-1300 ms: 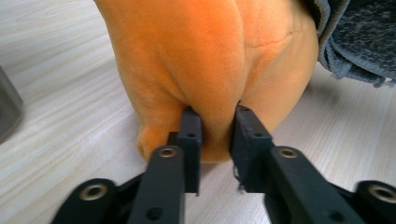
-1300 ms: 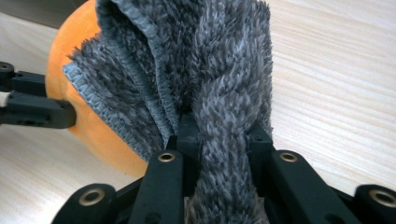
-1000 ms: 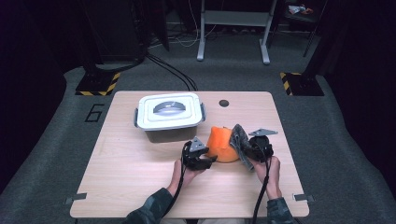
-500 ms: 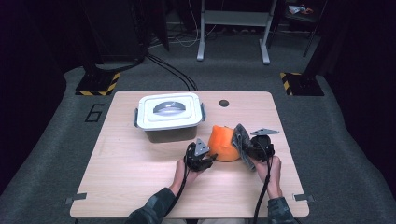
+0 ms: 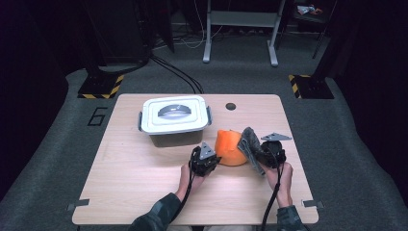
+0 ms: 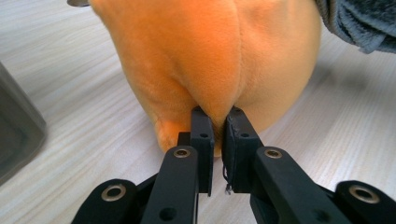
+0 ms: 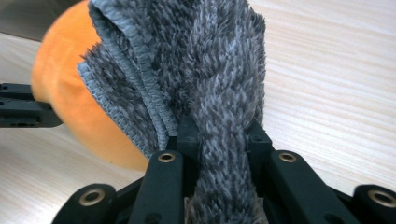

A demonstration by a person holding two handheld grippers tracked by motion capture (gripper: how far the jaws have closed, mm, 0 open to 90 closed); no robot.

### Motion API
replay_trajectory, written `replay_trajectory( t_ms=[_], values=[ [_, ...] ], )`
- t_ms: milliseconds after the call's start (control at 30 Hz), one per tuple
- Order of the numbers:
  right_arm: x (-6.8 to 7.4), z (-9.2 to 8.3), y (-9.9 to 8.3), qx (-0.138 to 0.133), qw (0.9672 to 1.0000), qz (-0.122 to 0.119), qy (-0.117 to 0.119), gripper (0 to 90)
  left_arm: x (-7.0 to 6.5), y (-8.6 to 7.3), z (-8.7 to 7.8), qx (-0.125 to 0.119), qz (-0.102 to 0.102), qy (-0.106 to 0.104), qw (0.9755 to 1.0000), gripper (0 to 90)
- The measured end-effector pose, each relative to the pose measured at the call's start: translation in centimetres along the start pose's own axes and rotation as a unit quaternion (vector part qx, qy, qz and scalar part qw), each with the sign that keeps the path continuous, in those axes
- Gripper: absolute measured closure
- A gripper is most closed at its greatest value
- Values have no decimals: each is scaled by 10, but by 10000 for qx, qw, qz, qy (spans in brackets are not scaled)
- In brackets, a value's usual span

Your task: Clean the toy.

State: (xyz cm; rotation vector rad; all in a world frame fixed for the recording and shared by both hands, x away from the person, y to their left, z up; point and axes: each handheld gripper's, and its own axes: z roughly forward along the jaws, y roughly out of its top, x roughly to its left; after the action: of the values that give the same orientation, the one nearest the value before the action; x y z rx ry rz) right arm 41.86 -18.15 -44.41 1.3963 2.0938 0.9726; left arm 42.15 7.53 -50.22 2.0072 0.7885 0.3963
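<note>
An orange plush toy (image 5: 229,147) sits on the wooden table (image 5: 144,192), near its middle. My left gripper (image 5: 211,160) is at the toy's left side; its jaws have just been closing and now pinch a fold of the orange plush (image 6: 210,70) between the pads (image 6: 201,135). My right gripper (image 5: 257,154) is on the toy's right, shut on a folded grey fluffy cloth (image 5: 249,144) that stands up from the jaws and leans against the toy (image 7: 60,88). The cloth (image 7: 210,70) hides the right jaws' tips.
A grey lidded plastic box (image 5: 174,118) with a handle stands on the table behind and left of the toy. A round dark hole (image 5: 231,106) lies near the far edge. The left gripper's tips (image 7: 23,112) show at the toy's far side in the right gripper view.
The left gripper's jaws have closed onto the orange toy's side. Both hands and the grey cloth stay where they were.
</note>
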Motion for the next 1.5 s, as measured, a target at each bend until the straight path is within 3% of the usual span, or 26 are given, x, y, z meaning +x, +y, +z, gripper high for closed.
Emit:
replay_trajectory(
  t_ms=[300,400,533,667,1167,1500],
  values=[
    [17,-22,11,-217,9993,-283,99,741,-7,10,-8,-27,-57,-195,9998,838],
    [33,-26,19,-215,9982,-507,228,739,-10,14,-14,-46,-173,-304,9994,839],
    [53,-20,25,-173,9966,-761,253,738,-14,15,-17,-39,-188,-418,9989,838],
    [65,-1,24,90,9954,-951,-23,741,-12,10,-12,110,-174,-392,9990,837],
    [56,9,20,123,9968,-786,110,746,-4,2,-6,176,-225,-410,9988,833],
    [40,7,14,156,9980,-611,-32,743,-1,-2,-5,147,-231,-464,9985,832]
  ],
)
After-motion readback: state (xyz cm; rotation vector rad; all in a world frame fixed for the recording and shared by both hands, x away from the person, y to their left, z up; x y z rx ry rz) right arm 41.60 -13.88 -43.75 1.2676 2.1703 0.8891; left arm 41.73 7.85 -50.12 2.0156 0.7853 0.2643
